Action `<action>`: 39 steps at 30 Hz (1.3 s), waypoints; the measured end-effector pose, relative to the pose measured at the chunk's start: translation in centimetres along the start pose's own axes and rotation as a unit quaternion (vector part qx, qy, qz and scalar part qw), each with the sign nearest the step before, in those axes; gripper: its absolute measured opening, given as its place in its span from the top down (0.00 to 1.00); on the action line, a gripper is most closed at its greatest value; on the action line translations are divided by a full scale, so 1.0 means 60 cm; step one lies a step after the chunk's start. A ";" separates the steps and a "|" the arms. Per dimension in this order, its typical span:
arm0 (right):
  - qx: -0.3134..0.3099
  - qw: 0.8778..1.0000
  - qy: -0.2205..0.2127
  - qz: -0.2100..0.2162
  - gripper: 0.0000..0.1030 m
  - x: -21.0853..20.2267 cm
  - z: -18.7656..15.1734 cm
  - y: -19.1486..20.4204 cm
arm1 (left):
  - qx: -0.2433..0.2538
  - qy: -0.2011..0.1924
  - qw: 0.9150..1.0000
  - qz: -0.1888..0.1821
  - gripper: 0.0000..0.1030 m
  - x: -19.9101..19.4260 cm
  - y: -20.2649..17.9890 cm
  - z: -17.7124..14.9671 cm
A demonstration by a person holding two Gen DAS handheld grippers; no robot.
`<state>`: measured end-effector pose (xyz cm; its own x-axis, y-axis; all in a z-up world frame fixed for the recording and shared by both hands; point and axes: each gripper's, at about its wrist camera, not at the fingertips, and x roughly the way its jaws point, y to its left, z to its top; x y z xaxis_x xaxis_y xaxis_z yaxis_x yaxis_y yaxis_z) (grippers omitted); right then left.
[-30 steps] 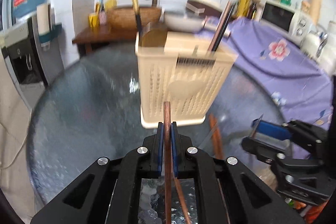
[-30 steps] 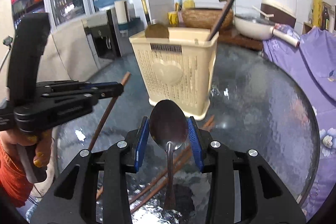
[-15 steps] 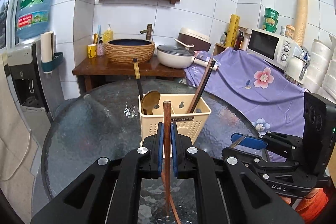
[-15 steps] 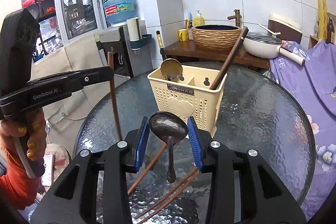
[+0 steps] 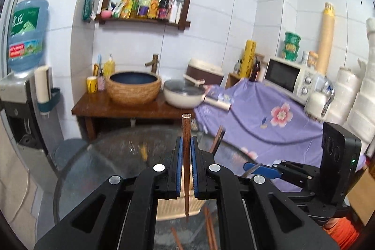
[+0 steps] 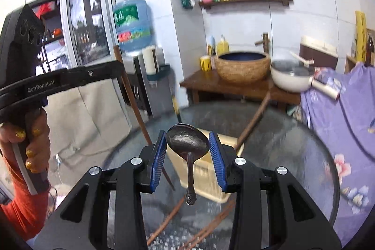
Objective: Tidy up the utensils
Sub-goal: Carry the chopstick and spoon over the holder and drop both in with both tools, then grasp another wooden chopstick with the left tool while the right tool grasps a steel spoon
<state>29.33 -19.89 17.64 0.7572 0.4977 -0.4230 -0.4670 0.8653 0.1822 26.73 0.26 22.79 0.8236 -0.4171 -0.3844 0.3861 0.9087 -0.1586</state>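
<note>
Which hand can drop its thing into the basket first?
Hard to call, perhaps right: its right gripper holds the spoon just above the basket. The left gripper holds a chopstick similarly.

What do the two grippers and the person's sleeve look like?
Both grippers are matte black plastic with silver screws and ribbed blue pads inside the jaws: left gripper, right gripper. The left one carries white "GenRobot.AI" lettering and a black handle block with round lenses. The sleeve is orange; the fingernails have gold glitter polish.

Glossy metal spoon (image 6: 187, 144); smooth reddish wooden chopstick (image 5: 186, 156); cream perforated plastic utensil basket (image 6: 206, 179); textured, shiny glass table (image 6: 293, 144); matt black plastic grippers with ribbed blue pads (image 6: 216, 161).
</note>
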 end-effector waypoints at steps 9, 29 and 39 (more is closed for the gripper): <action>0.012 0.998 -0.038 -0.043 0.63 0.038 0.088 -0.030 | 0.007 -0.034 0.999 0.030 0.93 0.045 -0.002 0.068; 0.019 0.996 0.049 -0.069 0.63 0.186 -0.086 -0.070 | -0.010 0.083 0.994 0.065 0.94 0.195 0.049 -0.117; 0.033 0.998 0.002 -0.060 0.36 0.114 -0.102 -0.083 | 0.004 0.032 0.995 0.092 0.22 0.122 0.032 -0.147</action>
<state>34.04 -21.15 8.40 0.8039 0.3903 -0.4488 -0.3420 0.9207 0.1882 29.83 -0.91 11.65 0.8529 -0.2417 -0.4628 0.2345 0.9693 -0.0739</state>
